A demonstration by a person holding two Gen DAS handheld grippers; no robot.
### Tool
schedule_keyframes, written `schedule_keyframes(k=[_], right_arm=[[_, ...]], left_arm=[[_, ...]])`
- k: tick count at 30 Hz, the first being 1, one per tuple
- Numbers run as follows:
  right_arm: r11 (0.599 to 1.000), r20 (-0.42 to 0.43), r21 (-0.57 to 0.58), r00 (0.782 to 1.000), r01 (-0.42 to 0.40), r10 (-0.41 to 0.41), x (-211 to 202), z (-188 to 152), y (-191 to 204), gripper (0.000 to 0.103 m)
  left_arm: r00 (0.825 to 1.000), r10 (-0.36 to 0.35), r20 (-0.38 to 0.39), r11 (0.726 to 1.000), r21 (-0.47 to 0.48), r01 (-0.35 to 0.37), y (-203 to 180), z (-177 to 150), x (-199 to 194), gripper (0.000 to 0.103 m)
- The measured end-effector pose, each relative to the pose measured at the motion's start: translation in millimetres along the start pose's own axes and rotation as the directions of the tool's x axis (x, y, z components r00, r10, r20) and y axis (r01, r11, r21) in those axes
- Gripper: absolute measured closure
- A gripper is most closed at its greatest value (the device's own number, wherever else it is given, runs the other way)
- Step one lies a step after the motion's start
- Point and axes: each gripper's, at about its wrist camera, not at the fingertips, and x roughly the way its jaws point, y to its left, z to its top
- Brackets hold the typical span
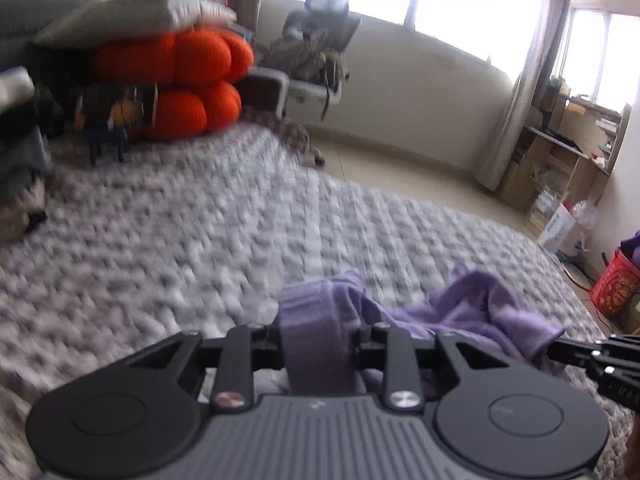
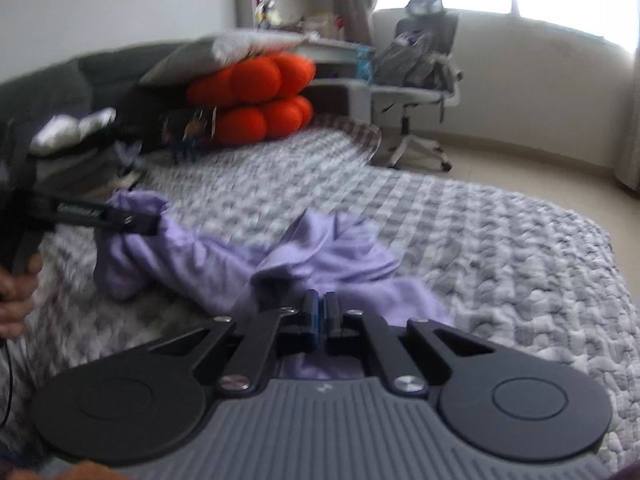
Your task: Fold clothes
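Left gripper [image 1: 320,334]: jaws clamped on a ribbed hem of the lilac garment [image 2: 320,256]. Right gripper [image 2: 320,314]: jaws pinched together, thin cloth apparently caught. Garment soft, light, limp; best held at hems. Crumpled on the bed [image 2: 500,248], long axis running between the two grippers.

The left gripper [image 1: 320,332] points slightly downward, its jaws clamped on a thick fold of cloth. In the right wrist view it reaches in from nine o'clock, a bare hand [image 2: 14,292] wrapped round its grip. The right gripper [image 2: 320,312] tilts down too, jaws pressed together with nothing visible between the pads.
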Motion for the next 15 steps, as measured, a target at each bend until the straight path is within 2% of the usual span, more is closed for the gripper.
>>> schedule_keyframes(k=[7,10,11,13,15], right_arm=[[0.994,0.141,0.084,0.987,0.064,-0.075,-23.5,26.5,-10.5,0.103],[0.995,0.150,0.095,0.987,0.035,-0.049,-25.1,29.9,-12.6,0.102],[0.995,0.135,0.093,0.990,0.026,-0.038,-21.9,27.9,-12.0,0.100],[0.997,0.087,0.077,0.996,0.023,-0.030,-12.7,22.4,-9.1,0.087],[0.998,0.038,0.058,0.999,0.026,-0.029,-2.5,16.3,-4.7,0.087]], left_arm=[[0.987,0.048,0.150,0.997,-0.065,-0.038,24.4,46.8,-32.5,0.077],[0.981,0.052,0.184,0.995,-0.090,-0.036,32.9,57.2,-43.3,0.077],[0.982,0.059,0.182,0.995,-0.094,-0.042,35.4,56.4,-43.8,0.077],[0.984,0.079,0.159,0.993,-0.101,-0.063,41.5,51.0,-40.0,0.077],[0.987,0.103,0.124,0.988,-0.123,-0.088,50.8,43.2,-32.4,0.077]])
